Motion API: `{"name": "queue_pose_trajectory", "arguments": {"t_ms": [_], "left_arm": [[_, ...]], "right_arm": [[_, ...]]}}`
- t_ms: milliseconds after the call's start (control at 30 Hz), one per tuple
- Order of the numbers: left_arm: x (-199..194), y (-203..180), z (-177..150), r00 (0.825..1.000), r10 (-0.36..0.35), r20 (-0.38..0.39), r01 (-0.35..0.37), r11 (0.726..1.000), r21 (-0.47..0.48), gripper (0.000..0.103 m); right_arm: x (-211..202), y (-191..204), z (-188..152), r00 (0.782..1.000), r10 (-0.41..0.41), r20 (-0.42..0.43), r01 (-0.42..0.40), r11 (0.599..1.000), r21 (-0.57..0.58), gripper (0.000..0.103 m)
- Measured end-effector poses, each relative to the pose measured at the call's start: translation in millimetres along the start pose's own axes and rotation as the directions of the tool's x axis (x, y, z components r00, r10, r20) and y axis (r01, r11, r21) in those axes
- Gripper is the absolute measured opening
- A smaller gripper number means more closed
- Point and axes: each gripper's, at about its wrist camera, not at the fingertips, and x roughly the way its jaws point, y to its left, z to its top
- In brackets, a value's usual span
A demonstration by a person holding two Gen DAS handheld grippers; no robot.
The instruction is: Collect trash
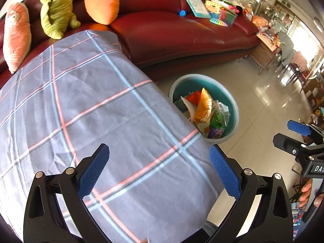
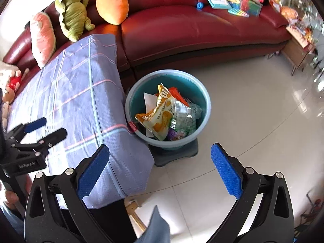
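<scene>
A teal bin [image 2: 200,109] stands on the tiled floor beside the table, also seen in the left wrist view as the bin [image 1: 222,87]. Inside it lie crumpled wrappers, among them a yellow-orange snack bag [image 2: 160,113] [image 1: 204,107]. My right gripper [image 2: 160,156] hangs open above the floor in front of the bin, nothing between its blue pads. My left gripper [image 1: 160,158] is open over the table's checked cloth [image 1: 91,105], empty too. Each gripper shows at the edge of the other's view: the right gripper [image 1: 291,135], the left gripper [image 2: 48,127].
A dark red leather sofa [image 2: 192,28] runs behind the table and bin, with plush toys [image 2: 73,12] on the left and books and toys [image 2: 235,0] on the right. The checked cloth [image 2: 81,93] covers the table. A wooden side table [image 2: 297,50] stands at far right.
</scene>
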Motion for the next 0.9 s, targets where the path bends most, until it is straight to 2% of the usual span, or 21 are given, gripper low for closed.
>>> {"name": "queue_pose_trajectory", "arguments": {"t_ms": [267, 567, 900], "left_arm": [[-23.4, 4.6, -20.4, 0.999, 0.025, 0.028, -0.025, 1.000, -0.009, 0.099], [-48.5, 7.7, -25.3, 0.996, 0.040, 0.078, -0.039, 0.999, -0.019, 0.099], [-52.8, 15.1, -27.8, 0.994, 0.061, 0.090, -0.057, 0.997, -0.048, 0.099]], "right_arm": [[-14.5, 16.2, -24.2, 1.000, 0.000, 0.012, 0.000, 1.000, -0.029, 0.096], [-36.5, 22.4, -30.0, 0.998, -0.017, 0.056, 0.019, 0.999, -0.036, 0.096], [-33.1, 25.5, -31.4, 0.999, -0.023, 0.048, 0.025, 0.999, -0.039, 0.096]]}}
